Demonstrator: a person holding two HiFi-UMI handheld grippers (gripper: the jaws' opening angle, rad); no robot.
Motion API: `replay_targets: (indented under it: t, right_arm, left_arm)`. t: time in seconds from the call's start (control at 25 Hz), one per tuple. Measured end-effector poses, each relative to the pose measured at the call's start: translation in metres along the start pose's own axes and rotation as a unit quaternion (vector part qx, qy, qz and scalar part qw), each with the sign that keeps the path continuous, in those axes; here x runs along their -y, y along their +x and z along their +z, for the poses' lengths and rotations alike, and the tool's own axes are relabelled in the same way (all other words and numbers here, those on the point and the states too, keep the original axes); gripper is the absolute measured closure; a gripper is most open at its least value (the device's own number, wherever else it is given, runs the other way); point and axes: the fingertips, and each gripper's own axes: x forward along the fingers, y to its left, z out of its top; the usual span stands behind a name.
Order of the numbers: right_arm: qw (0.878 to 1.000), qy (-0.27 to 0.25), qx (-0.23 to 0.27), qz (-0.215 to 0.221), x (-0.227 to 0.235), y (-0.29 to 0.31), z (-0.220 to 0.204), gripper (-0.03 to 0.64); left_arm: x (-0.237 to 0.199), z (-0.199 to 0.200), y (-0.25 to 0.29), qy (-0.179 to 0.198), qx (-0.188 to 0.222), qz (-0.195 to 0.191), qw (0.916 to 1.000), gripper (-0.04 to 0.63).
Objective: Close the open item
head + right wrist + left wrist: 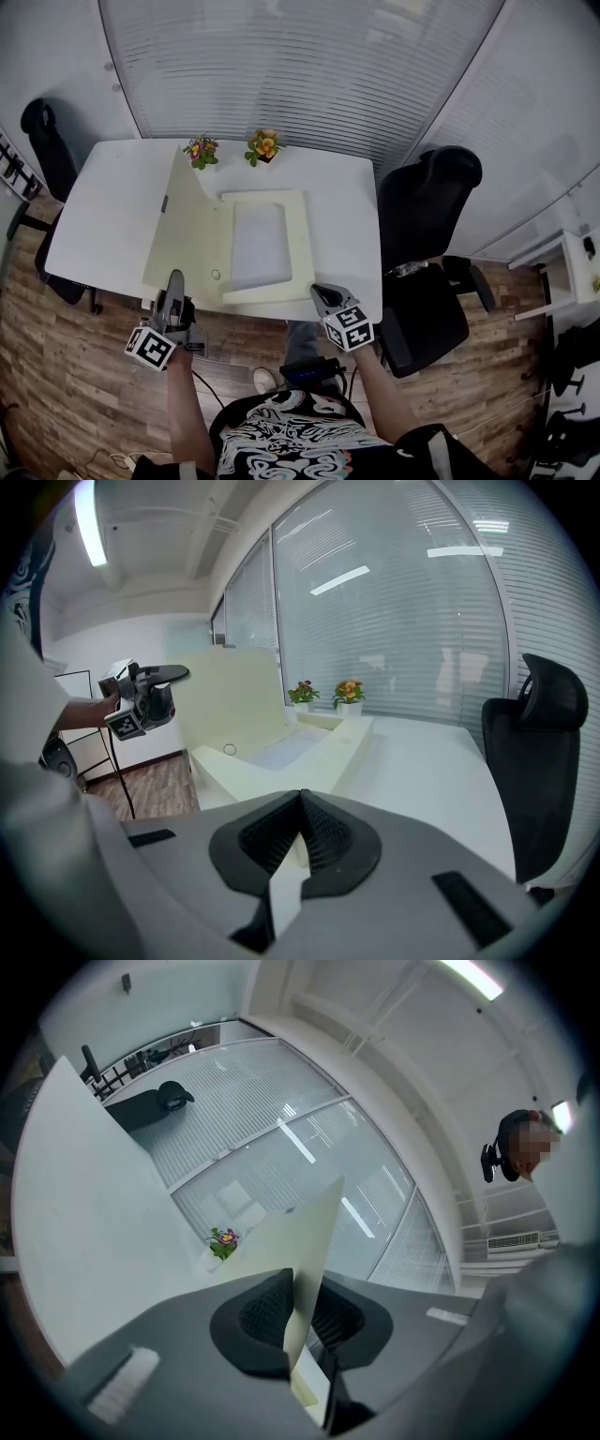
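A cream box (305, 244) lies open on the white table (103, 216), with a pale sheet inside it. Its lid (187, 234) stands raised along the left side. My left gripper (175, 277) is at the lid's near corner. In the left gripper view the thin lid (305, 1232) runs between the pads of the left gripper (302, 1312), which lie against both of its faces. My right gripper (319, 291) hovers at the box's near right corner; in the right gripper view the right gripper (302, 803) has its pads together with nothing in them, facing the box (319, 752).
Two small flower pots (202, 150) (264, 145) stand at the table's far edge by the blinds. A black office chair (431, 253) is close on the right, and another chair (47, 141) is at the far left. The floor below is wood.
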Motion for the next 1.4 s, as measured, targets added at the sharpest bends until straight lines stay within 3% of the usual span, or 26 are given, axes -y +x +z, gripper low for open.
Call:
replay_targets:
  t: [0.48, 0.84, 1.2, 1.4]
  right_arm:
    - [1.0, -0.001, -0.008, 0.004, 0.0, 0.0, -0.001, 0.614]
    - [1.0, 0.002, -0.008, 0.006, 0.0, 0.001, -0.001, 0.614]
    - [1.0, 0.0, -0.008, 0.011, -0.001, 0.001, -0.001, 0.614]
    - [1.0, 0.006, -0.009, 0.011, -0.001, 0.002, 0.0, 0.614]
  left_arm:
    - [0.025, -0.018, 0.013, 0.011, -0.037, -0.052, 0.9979, 0.555]
    - [0.038, -0.029, 0.023, 0.023, -0.062, -0.07, 0.9954, 0.552]
    - [0.06, -0.057, 0.037, 0.043, -0.12, -0.111, 0.9856, 0.543]
    - [0.064, -0.064, 0.043, 0.036, -0.133, -0.125, 0.9826, 0.541]
